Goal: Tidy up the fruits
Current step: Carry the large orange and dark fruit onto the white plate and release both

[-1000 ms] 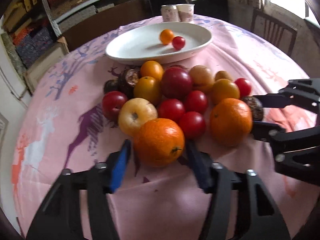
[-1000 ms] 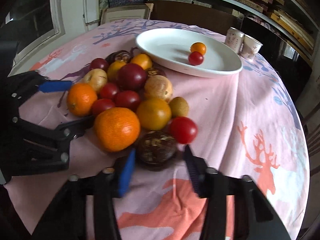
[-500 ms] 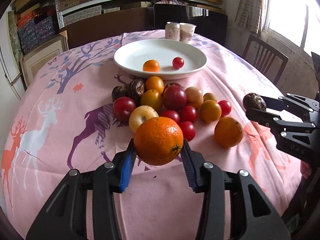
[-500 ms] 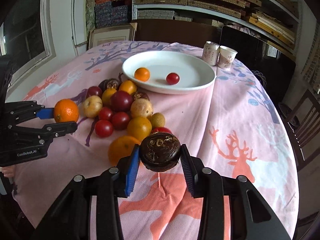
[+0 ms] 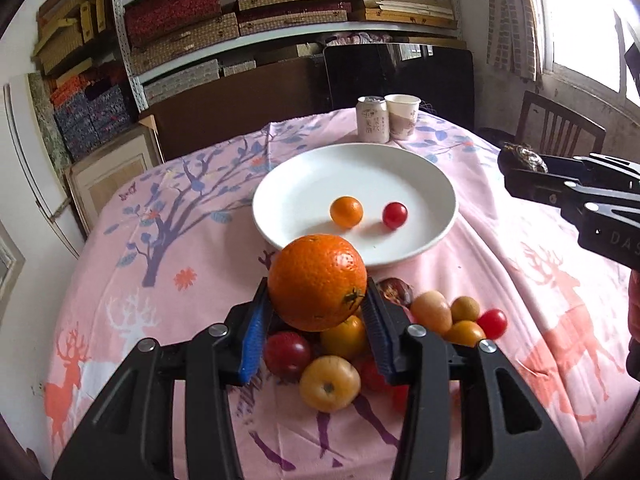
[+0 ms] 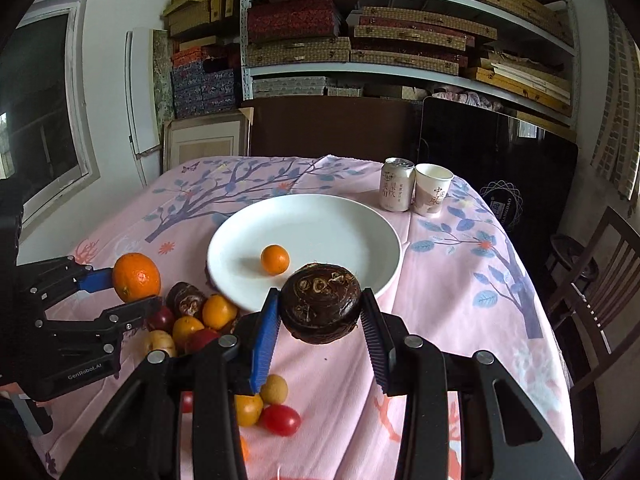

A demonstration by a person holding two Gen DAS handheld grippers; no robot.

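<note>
My left gripper [image 5: 316, 292] is shut on a large orange [image 5: 317, 282] and holds it in the air above the fruit pile, just short of the white plate [image 5: 432, 184]. My right gripper [image 6: 318, 304] is shut on a dark brown wrinkled fruit [image 6: 320, 302], raised at the plate's near rim [image 6: 312, 200]. The plate holds a small orange fruit [image 5: 346, 211] and a cherry tomato [image 5: 395, 215]. A pile of red, yellow and orange fruits [image 5: 332, 376] lies on the pink cloth below both grippers.
A drink can [image 5: 373, 119] and a paper cup [image 5: 403, 116] stand behind the plate at the table's far edge. A wooden chair [image 6: 600, 280] is at the right. Shelves of boxes fill the back wall.
Both grippers have risen and moved forward toward the plate, each carrying its fruit. The fruit pile now lies below and behind the fingertips.
</note>
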